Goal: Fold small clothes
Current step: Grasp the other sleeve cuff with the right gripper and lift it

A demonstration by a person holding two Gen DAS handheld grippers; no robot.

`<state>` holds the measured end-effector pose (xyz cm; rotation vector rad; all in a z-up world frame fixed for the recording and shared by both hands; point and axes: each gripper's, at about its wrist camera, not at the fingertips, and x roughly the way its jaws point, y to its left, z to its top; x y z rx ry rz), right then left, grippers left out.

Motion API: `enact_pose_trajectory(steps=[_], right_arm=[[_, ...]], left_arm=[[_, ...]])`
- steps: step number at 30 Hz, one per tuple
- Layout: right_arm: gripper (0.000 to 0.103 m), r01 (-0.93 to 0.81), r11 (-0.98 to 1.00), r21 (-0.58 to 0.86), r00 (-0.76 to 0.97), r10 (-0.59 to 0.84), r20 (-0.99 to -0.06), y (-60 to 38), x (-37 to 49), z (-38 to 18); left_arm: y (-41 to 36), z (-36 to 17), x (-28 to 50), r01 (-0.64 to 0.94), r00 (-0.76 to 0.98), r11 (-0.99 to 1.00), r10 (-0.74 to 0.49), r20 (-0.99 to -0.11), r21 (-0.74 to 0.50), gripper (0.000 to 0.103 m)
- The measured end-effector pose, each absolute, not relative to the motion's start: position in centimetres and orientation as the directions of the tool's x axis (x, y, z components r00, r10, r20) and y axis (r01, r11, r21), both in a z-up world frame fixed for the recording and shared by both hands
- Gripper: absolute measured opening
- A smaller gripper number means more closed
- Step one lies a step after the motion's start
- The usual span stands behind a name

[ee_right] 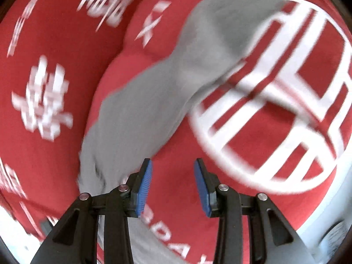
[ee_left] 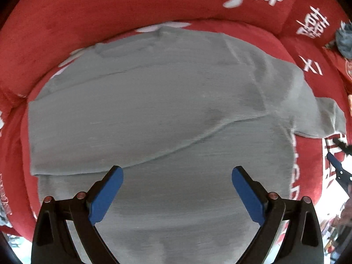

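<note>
A grey shirt [ee_left: 154,110] lies spread on a red cushion [ee_left: 88,22] printed with white characters, a fold crease running across its body. My left gripper [ee_left: 177,173] hangs over the shirt's near part, pointing straight down, its blue pads wide open with nothing between them. One grey sleeve [ee_right: 158,83] stretches across the red cushion [ee_right: 253,187] in the blurred right wrist view. My right gripper [ee_right: 172,171] stands open just right of that sleeve's lower end, with only red fabric showing between its pads. The right gripper's tip [ee_left: 336,160] shows at the left wrist view's right edge.
The raised red cushion back [ee_left: 154,0] curves behind the shirt. A bluish-grey bundle [ee_left: 344,41] sits at the far right on the cushion. A large white round emblem [ee_right: 275,99] covers the seat right of the sleeve. Pale floor [ee_right: 330,231] shows beyond the cushion's edge.
</note>
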<state>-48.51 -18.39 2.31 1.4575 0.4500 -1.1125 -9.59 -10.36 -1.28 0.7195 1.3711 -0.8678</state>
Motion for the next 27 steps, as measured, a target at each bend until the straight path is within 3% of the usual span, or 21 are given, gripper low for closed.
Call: enact_pose_trajectory(steps=[1,15,16,17,19,27], right_arm=[[0.061,0.774,-0.265,0.575,0.481,-0.344,-0.806,-19.0,-49.6,2.2],[0.061,0.459,-0.449,0.766,0.594,-0.486,-0.641,-24.0,-54.9,-1.4],[0.055,0.43,-0.456,0.779,0.604,-0.496,-0.624,-24.0,-55.2,-1.4],[0.035,0.399,-0.461,0.793,0.617,-0.505,-0.604,-24.1,-55.3,-1.5],[0.006,0.379,-0.469,0.798,0.628,-0.503,-0.594,-24.3,-55.3,-1.6],[0.006,0.426,-0.168,0.889,0.761,-0.464,-0.453,-25.2,-49.1,4.3]], left_arm=[[-10.8,-1.3,-10.3,0.859,-0.009,0.508,-0.104,-0.995,-0.061,0.099],[-15.8,-1.6,-13.5,0.874,-0.02,0.477,-0.141,-0.99,-0.085,0.099],[-15.9,-1.5,-13.2,0.869,-0.014,0.488,-0.147,-0.989,-0.085,0.099],[-15.9,-1.5,-12.9,0.864,-0.015,0.496,-0.15,-0.989,-0.088,0.099],[-15.9,-1.5,-12.2,0.85,-0.023,0.517,-0.155,-0.988,-0.101,0.099],[-14.1,-0.7,-8.6,0.815,-0.029,0.564,-0.191,-0.981,-0.134,0.099]])
